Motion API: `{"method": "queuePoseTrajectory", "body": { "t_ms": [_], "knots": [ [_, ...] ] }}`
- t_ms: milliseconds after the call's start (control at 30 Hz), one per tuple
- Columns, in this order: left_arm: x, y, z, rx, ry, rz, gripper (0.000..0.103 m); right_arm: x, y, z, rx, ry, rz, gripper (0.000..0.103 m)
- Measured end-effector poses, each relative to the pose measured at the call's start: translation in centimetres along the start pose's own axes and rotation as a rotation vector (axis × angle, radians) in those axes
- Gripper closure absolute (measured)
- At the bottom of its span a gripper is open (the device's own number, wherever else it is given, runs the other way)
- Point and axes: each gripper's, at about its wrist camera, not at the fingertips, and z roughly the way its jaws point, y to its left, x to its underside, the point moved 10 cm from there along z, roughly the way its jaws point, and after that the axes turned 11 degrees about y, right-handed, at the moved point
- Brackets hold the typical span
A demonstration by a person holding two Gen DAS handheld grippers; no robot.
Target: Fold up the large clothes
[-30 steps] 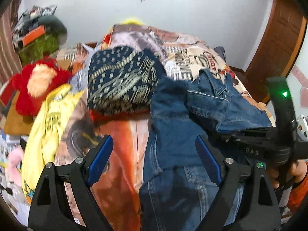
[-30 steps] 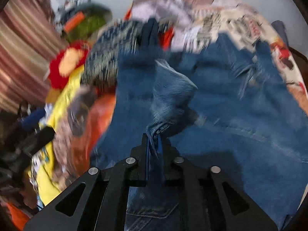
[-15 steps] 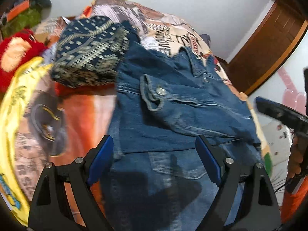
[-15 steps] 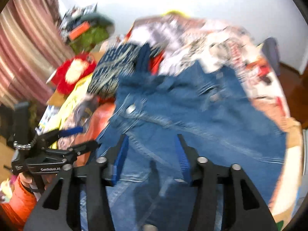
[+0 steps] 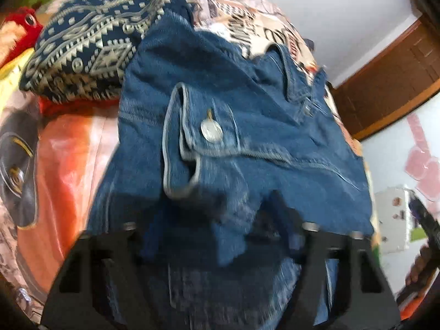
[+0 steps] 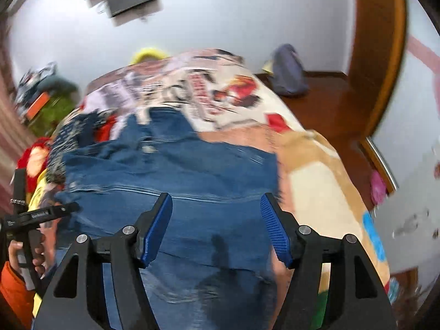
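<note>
Closest in the left wrist view, the left gripper point(image 5: 217, 236) is closing its jaws, and a blurred fold of the one blue denim jacket point(image 5: 233, 143) lies between them; whether the pads press it I cannot tell. The right gripper point(image 6: 217, 228) hangs over the jacket with its jaws opening, nothing between its two blue ribbed pads point(image 6: 156, 228). The jacket lies spread on the printed bedspread point(image 6: 316, 181), one silver button point(image 5: 211, 131) showing on its cuff. Beyond lie one navy-and-cream patterned garment point(image 5: 88, 44) and one red plush toy point(image 5: 19, 27).
</note>
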Motion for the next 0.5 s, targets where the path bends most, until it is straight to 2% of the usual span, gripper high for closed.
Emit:
{"method": "queuePoseTrajectory", "body": {
  "t_ms": [33, 67, 167, 333, 433, 500],
  "knots": [
    [-0.4, -0.1, -0.1, -0.026, -0.027, 0.005, 0.062, 0.4, -1.3, 0.4, 0.010, 0.020, 0.023, 0.040],
    [-0.9, -0.5, -0.4, -0.033, -0.057, 0.021, 0.069, 1.0, -2.6, 1.1, 0.028, 0.052, 0.055, 0.040],
    [-1.7, -1.7, -1.5, -0.079, -0.105, 0.058, 0.080, 2.8, -5.3, 3.2, 0.025, 0.129, 0.149, 0.040],
    [-3.1, -5.2, -6.2, -0.018, -0.203, 0.137, 0.082, 3.8, -6.2, 4.9, -0.017, 0.179, 0.226, 0.040],
    [-3.9, -8.5, -9.7, 0.020, -0.282, 0.218, 0.082, 2.9, -5.5, 4.2, -0.032, 0.156, 0.214, 0.040],
    [-3.8, -9.8, -11.3, 0.010, -0.324, 0.266, 0.083, 2.1, -4.9, 3.5, -0.040, 0.128, 0.198, 0.040]
  ]
}}
